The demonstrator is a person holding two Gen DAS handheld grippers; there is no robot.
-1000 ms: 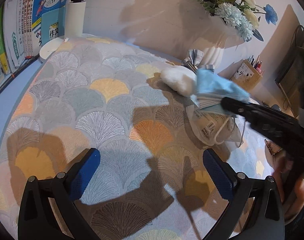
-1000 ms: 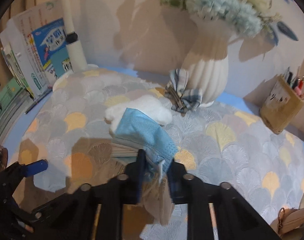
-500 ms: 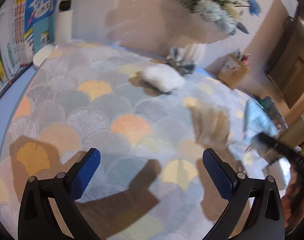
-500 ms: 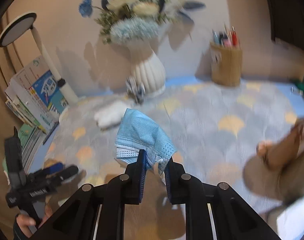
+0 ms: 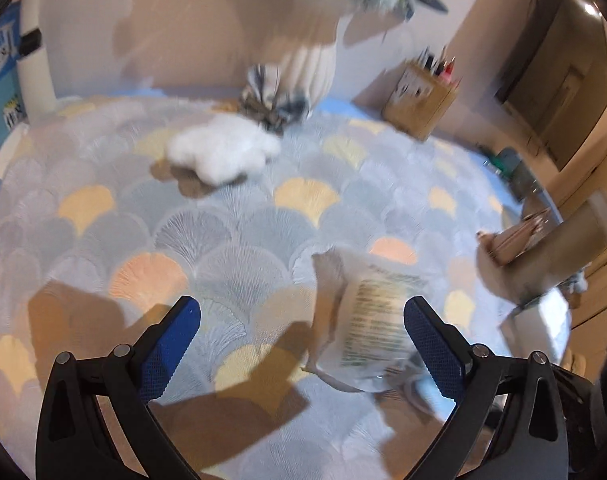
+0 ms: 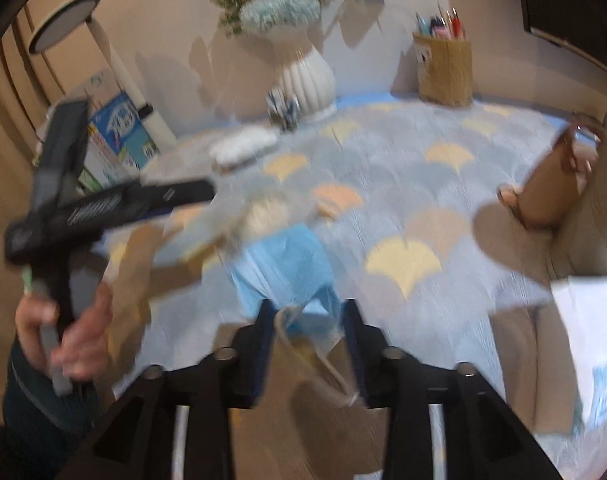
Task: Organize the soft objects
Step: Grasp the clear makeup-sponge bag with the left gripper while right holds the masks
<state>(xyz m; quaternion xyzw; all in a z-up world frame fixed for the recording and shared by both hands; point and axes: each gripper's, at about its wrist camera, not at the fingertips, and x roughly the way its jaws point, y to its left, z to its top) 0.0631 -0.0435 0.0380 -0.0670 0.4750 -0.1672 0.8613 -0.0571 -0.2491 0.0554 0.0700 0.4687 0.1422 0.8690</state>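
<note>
- The right gripper has its jaws parted around the blue face masks, near the tablecloth's front edge.
- The left gripper gapes empty by the mask wrapper.
- Still unsorted, I judge: white plush and checked bow near the back edge.

I am looking at a home desk, I think in a study or a bedroom. A white ribbed vase with artificial flowers stands by the wall. To the right of the vase is a woven pen holder, to its left a desk lamp and school workbooks. In front of the vase lies a cloth with fan pattern.
</note>
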